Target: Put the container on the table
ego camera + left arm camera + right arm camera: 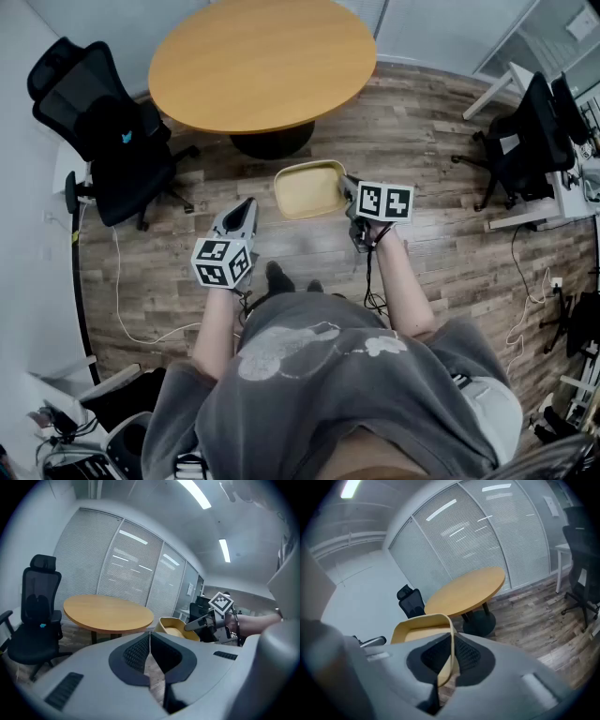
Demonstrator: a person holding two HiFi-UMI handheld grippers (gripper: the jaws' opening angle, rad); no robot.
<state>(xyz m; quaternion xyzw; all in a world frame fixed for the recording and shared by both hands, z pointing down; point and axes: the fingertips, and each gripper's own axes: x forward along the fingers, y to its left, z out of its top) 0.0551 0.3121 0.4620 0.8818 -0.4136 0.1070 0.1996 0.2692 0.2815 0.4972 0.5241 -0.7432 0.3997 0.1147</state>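
A yellow plastic container (pixel 309 188) hangs in the air above the wooden floor, just short of the round wooden table (pixel 262 61). My right gripper (pixel 349 192) is shut on the container's right rim (pixel 451 648), and its wall runs between the two pads. The container (pixel 178 629) shows in the left gripper view too, held by the right gripper (pixel 199 624). My left gripper (pixel 246 208) is shut with nothing in it, left of the container and lower in the head view. In the left gripper view its pads (pixel 150 656) meet.
A black office chair (pixel 108 131) stands left of the table. Another black chair (pixel 525 141) and a white desk (pixel 548 192) are at the right. Cables (pixel 117 300) lie on the floor. Glass walls with blinds (pixel 487 531) stand behind the table (pixel 464 592).
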